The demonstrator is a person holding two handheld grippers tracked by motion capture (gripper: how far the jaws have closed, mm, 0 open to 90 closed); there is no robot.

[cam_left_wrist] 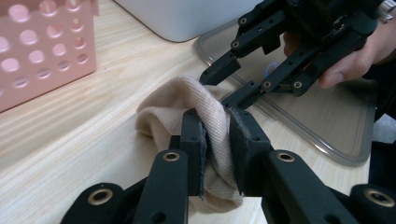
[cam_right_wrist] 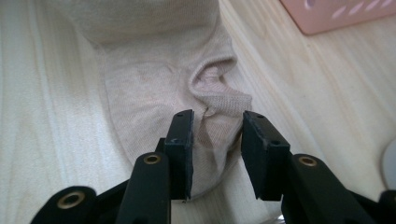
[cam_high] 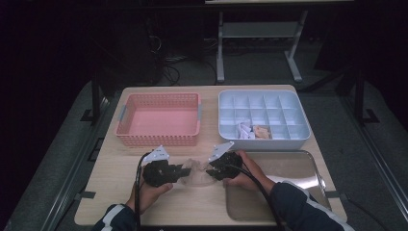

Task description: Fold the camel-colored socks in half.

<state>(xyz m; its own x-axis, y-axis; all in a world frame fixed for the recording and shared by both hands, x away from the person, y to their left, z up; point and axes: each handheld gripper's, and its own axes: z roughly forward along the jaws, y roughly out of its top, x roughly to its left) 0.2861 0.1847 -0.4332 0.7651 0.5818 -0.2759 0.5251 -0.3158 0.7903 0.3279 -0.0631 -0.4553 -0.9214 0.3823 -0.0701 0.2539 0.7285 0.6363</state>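
A beige sock point(cam_high: 195, 171) lies crumpled on the wooden table between my two grippers. In the left gripper view, my left gripper point(cam_left_wrist: 217, 123) is shut on a raised fold of the sock point(cam_left_wrist: 168, 100). My right gripper point(cam_left_wrist: 218, 89) faces it from the far side, jaws apart over the fabric. The right gripper view has my right gripper point(cam_right_wrist: 215, 126) open, its pads astride a ridge of the sock point(cam_right_wrist: 149, 93) without pressing on it. From above, the left gripper point(cam_high: 185, 171) and the right gripper point(cam_high: 208, 169) meet at the sock near the table's front middle.
A pink perforated basket point(cam_high: 159, 120) stands empty at the back left. Behind on the right is a pale divided box point(cam_high: 262, 115) with a few small items in its front cells. A metal tray point(cam_high: 284, 178) lies at the front right under the right hand.
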